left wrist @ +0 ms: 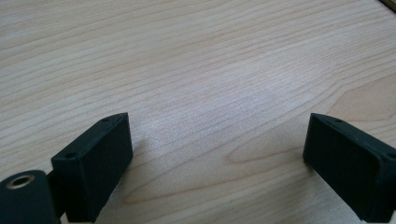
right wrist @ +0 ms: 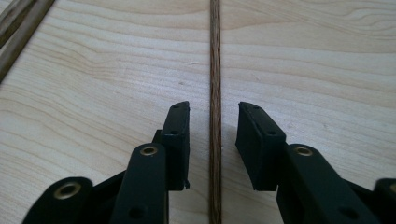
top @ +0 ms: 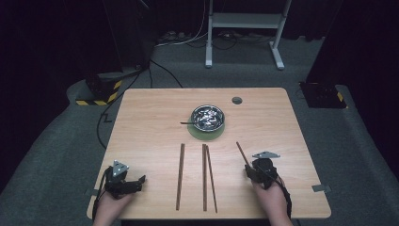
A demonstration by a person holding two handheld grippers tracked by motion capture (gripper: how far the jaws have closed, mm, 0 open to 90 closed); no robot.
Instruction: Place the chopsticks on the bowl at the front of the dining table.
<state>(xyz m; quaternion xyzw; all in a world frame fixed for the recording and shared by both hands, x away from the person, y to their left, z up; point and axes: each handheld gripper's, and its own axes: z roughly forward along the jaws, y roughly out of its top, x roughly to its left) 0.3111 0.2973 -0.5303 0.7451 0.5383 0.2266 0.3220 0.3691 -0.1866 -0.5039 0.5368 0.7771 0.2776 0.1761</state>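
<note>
Several brown wooden chopsticks lie lengthwise on the light wooden table (top: 150,117): a single one (top: 179,176), a close pair (top: 207,176), and one slanted chopstick (top: 242,151) at the right. My right gripper (top: 249,172) sits low over the near end of that slanted chopstick. In the right gripper view the chopstick (right wrist: 215,70) runs straight between the jaws of my right gripper (right wrist: 214,121), with a gap on each side, so the pads do not press it. My left gripper (top: 140,180) rests near the front left corner. Its jaws (left wrist: 217,149) stand wide apart over bare wood.
A shiny metal bowl (top: 207,117) with a dark utensil handle (top: 188,123) sticking out left stands on a green mat (top: 207,134) at the table's middle back. A round grey cable hole (top: 236,100) is behind it. The chopstick pair (right wrist: 18,23) shows at the upper left.
</note>
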